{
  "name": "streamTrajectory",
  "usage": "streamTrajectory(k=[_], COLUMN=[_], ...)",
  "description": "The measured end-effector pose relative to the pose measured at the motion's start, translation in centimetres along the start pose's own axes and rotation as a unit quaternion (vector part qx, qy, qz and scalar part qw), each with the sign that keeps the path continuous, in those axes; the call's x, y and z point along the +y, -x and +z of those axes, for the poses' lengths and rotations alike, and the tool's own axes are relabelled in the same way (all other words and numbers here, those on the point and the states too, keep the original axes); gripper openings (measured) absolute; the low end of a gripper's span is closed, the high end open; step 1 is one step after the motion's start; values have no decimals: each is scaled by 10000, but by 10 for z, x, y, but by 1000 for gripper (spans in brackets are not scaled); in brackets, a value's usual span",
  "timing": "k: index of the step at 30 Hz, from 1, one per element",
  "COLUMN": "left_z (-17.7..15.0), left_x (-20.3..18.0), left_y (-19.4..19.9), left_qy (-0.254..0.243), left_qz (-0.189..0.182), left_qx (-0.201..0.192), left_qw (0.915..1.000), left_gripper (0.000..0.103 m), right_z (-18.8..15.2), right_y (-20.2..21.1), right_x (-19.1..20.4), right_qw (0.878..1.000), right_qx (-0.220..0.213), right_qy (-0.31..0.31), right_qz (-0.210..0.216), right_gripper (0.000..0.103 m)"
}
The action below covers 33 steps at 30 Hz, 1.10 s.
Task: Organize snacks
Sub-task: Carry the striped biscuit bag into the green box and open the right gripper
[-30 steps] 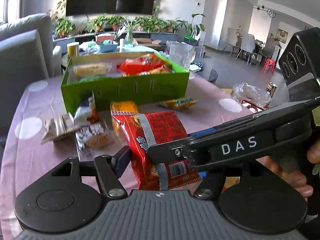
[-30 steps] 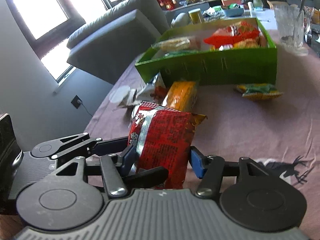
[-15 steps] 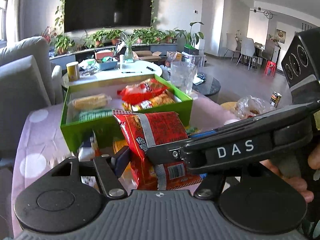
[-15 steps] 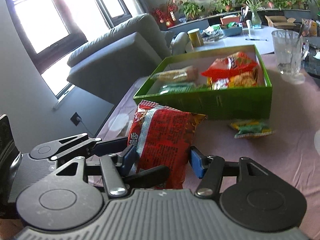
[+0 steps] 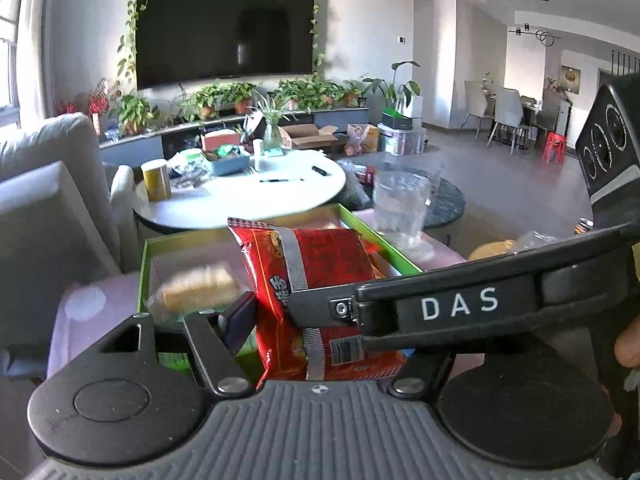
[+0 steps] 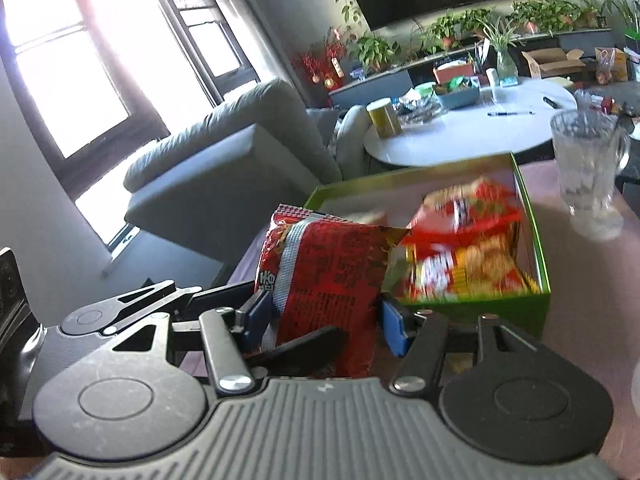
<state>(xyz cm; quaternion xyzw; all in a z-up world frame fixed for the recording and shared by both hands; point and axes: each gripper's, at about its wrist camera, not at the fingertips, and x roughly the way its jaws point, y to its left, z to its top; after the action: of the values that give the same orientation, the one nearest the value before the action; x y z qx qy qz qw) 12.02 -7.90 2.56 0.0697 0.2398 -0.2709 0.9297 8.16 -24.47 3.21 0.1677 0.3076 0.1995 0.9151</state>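
A red snack bag [image 5: 316, 276] with a silver stripe is held in the air by both grippers over the near side of the green box [image 5: 146, 264]. My left gripper [image 5: 320, 320] is shut on the bag's lower part; its right finger is hidden behind the right gripper's body. My right gripper [image 6: 324, 312] is shut on the same red bag [image 6: 328, 272], blue pads on both sides. The green box [image 6: 540, 248] holds a pale bread packet [image 5: 196, 292] at left and red and yellow snack bags [image 6: 468, 248] at right.
A clear glass mug [image 6: 588, 168] stands on the pink tablecloth [image 6: 592, 280] right of the box. A grey sofa [image 6: 224, 176] is at left. A white round table [image 5: 248, 196] with clutter stands behind the box.
Both grippers have lifted the red bag off the tablecloth and carried it forward to the green box. The loose snacks on the table have dropped out of view.
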Motion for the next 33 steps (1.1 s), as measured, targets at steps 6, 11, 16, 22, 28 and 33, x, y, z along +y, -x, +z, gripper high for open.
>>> streamTrajectory(k=[6,11,16,22,28,33], left_z=[21,32,36,32,28,25], left_x=[13,26,33,42,52,53], left_y=[-33,-62,-89,-113,-125,-115], left_qy=[-77,-101,-119,-51,251,214], left_qz=[204,242,311,323,278,427], left_qx=[80,172,299,535,636,534], left_qw=[9997,9995,9990,9980,9973,9974], left_gripper=[66,66,66,66,71,77], right_z=[27,43,52,53,52,52], right_y=[-27,-46,-65,-85,-97,-86], right_x=[-12,-27,-39,-50,-57,-54], right_qw=[9999,9995,9987,9974,9960,9971], right_qx=[-44,-7,71,227,340,95], right_qy=[-115,-309,-489,-681,-828,-731], right_qz=[57,91,88,45,-14,-183], right_gripper=[42,42,42,42,42,42])
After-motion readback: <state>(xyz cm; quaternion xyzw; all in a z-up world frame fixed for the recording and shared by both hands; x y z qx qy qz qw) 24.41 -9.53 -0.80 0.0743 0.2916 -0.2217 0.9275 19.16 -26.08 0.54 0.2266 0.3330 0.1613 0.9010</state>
